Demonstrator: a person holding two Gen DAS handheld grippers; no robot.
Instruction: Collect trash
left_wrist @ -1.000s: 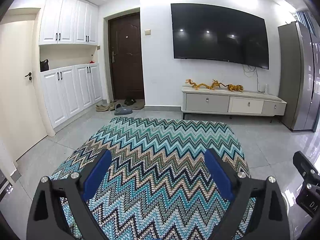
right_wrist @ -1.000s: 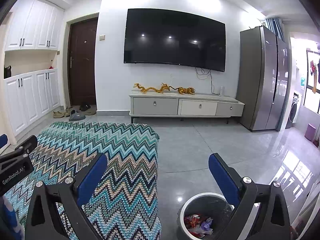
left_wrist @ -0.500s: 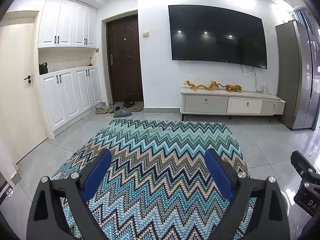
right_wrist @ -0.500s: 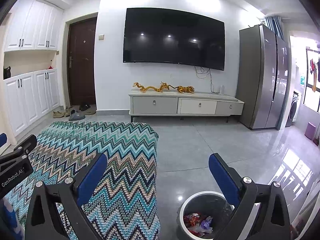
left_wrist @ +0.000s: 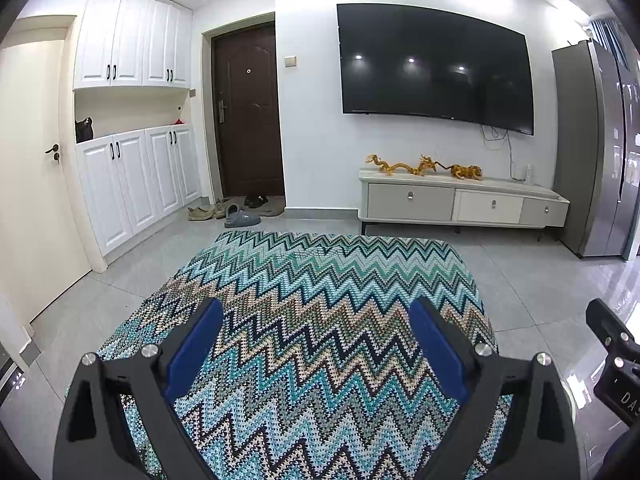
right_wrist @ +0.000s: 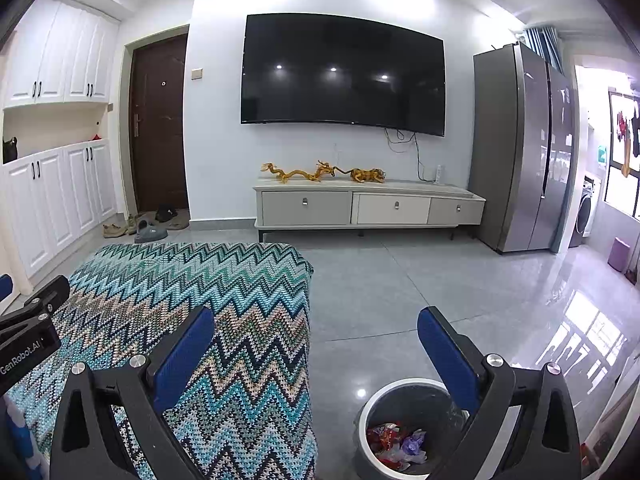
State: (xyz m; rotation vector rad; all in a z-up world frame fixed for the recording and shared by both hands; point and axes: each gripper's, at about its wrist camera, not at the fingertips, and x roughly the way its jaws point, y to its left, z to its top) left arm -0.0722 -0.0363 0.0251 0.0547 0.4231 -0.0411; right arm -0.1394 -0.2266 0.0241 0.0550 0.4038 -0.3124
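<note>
A round trash bin (right_wrist: 366, 412) with a white rim stands on the floor to the right of the table; it holds crumpled red, white and purple wrappers (right_wrist: 394, 442). My right gripper (right_wrist: 316, 330) is open and empty, held above the table's right edge and the bin. My left gripper (left_wrist: 316, 322) is open and empty above the table covered with a zigzag-patterned cloth (left_wrist: 320, 300). I see no loose trash on the cloth in either view.
Part of the left gripper shows at the left of the right wrist view (right_wrist: 28, 332). A low TV cabinet (right_wrist: 368, 208) stands against the far wall, a grey fridge (right_wrist: 524, 152) at right, white cupboards (left_wrist: 132, 176) and shoes (left_wrist: 240, 216) at left.
Both views have shifted only slightly; the left gripper drifted a little. Both grippers stay open and empty.
</note>
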